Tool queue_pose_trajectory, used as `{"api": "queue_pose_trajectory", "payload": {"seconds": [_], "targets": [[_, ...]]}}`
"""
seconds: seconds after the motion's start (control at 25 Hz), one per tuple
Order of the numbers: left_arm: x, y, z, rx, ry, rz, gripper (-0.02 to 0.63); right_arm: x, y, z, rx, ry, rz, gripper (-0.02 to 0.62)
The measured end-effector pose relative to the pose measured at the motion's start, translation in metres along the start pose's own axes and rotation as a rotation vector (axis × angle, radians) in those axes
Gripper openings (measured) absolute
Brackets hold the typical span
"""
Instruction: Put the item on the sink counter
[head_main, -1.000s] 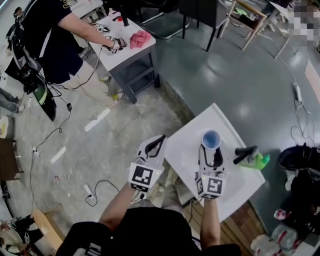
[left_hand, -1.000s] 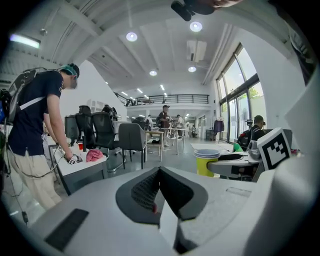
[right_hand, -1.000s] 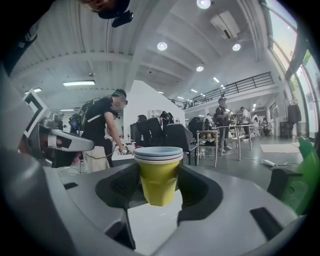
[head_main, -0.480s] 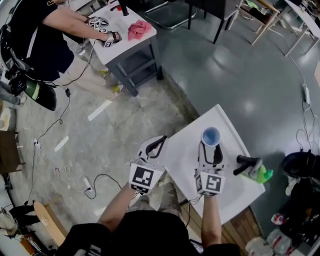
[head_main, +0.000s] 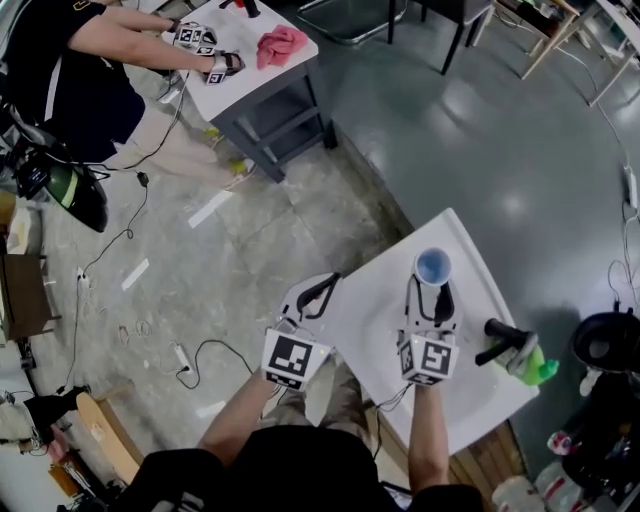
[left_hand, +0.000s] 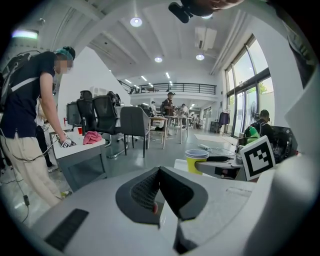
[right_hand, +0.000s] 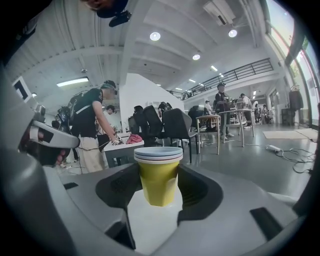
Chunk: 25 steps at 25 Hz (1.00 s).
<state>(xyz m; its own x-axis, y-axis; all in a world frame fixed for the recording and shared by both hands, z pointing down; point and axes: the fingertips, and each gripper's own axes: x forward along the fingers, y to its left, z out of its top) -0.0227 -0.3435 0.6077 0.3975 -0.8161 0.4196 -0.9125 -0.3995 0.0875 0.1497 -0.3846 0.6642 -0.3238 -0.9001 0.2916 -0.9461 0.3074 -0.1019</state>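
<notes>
A stack of paper cups (head_main: 432, 266), yellow outside and blue inside, hangs upright over the white sink counter (head_main: 475, 395). My right gripper (head_main: 433, 292) is shut on the cup stack (right_hand: 159, 175), with a pad on each side of its yellow wall. To its left, my left gripper (head_main: 322, 290) hovers at the counter's left edge, shut, with nothing in it. In the left gripper view the left gripper (left_hand: 159, 176) has its pads together, and the cups (left_hand: 196, 161) show to the right.
A black faucet (head_main: 500, 342) and a green bottle (head_main: 533, 367) stand at the counter's right side. A black bag (head_main: 606, 340) lies further right. Across the floor a person works at a grey table (head_main: 262, 85) with a pink cloth (head_main: 280, 45). Cables trail on the floor.
Both grippers have sunk toward the counter, the right one still gripping the cups. The head view has shifted, so the counter sits further right and lower in the picture.
</notes>
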Motion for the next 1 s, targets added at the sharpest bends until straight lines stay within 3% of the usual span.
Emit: {"api": "queue_pose_trajectory", "payload": {"seconds": [0.4,1.0], "targets": [[0.023,0.004,-0.016,0.013,0.019,-0.003,0.003,0.027,-0.015,-0.028,-0.022,0.051,-0.017,0.242],[0.025,0.001,-0.032,-0.004,0.049,-0.005,0.003,0.03,-0.016,-0.042,-0.08,0.04,-0.022,0.249]]}}
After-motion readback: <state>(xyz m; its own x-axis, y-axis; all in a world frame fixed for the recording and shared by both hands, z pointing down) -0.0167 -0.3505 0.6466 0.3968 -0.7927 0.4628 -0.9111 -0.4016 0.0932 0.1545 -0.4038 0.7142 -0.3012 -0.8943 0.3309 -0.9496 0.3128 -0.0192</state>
